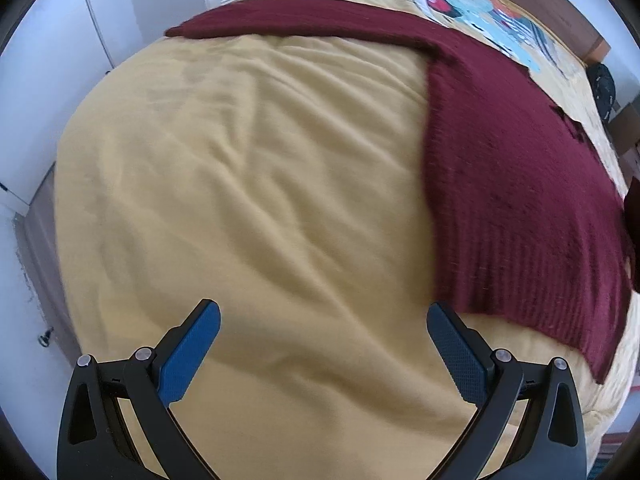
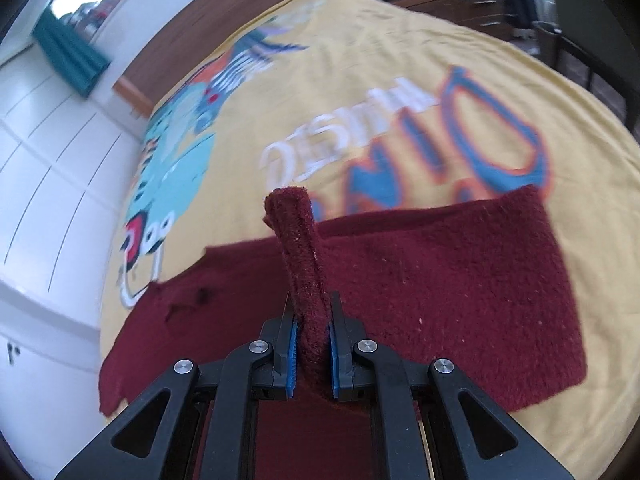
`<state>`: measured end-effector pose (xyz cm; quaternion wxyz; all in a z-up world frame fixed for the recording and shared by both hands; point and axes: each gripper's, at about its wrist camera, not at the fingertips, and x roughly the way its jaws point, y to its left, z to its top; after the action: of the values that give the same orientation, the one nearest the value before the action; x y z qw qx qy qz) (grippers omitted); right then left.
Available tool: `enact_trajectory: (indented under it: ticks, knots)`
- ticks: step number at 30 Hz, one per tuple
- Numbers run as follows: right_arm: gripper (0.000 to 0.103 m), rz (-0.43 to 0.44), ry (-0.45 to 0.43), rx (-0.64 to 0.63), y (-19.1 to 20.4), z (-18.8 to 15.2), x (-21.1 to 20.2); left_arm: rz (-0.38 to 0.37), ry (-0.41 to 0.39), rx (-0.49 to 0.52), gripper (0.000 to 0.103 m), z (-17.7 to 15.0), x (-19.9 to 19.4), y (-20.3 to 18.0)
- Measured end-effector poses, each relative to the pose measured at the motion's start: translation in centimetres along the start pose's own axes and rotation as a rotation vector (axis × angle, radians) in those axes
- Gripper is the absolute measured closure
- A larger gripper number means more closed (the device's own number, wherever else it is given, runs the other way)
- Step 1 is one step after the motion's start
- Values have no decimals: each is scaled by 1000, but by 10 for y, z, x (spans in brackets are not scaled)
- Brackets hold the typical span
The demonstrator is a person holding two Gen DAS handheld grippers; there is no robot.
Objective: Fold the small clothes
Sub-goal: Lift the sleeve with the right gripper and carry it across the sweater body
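Right gripper clamps a bunched fold of the maroon knit sweater.
Sweater body lies flat on the yellow bedspread, its long sleeve stretching leftward; left gripper gapes empty, sweater hem just right.

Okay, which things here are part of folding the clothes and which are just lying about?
Part of the job:
- dark red knitted sweater, a fold of it pinched in the right gripper
- left gripper, open over the yellow printed bedspread

Just lying about:
- teal curtain
- white panelled cupboard doors
- dark wooden drawers
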<state>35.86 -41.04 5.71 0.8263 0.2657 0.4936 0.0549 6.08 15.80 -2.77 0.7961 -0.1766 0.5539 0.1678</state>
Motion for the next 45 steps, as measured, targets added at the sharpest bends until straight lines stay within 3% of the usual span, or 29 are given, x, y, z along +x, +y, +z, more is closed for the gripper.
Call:
enact_trajectory:
  ticks: [13, 19, 30, 45]
  knots:
    - [91, 109, 58, -156, 167, -28, 51, 2, -4, -70, 1, -5, 2, 49]
    - [91, 159, 67, -196, 219, -43, 69, 8, -2, -106, 1, -5, 0, 69]
    - [90, 214, 109, -265, 273, -79, 99, 11, 9, -116, 1, -13, -1, 77]
    - [87, 160, 227, -367, 314, -160, 168, 9, 33, -129, 1, -13, 12, 76]
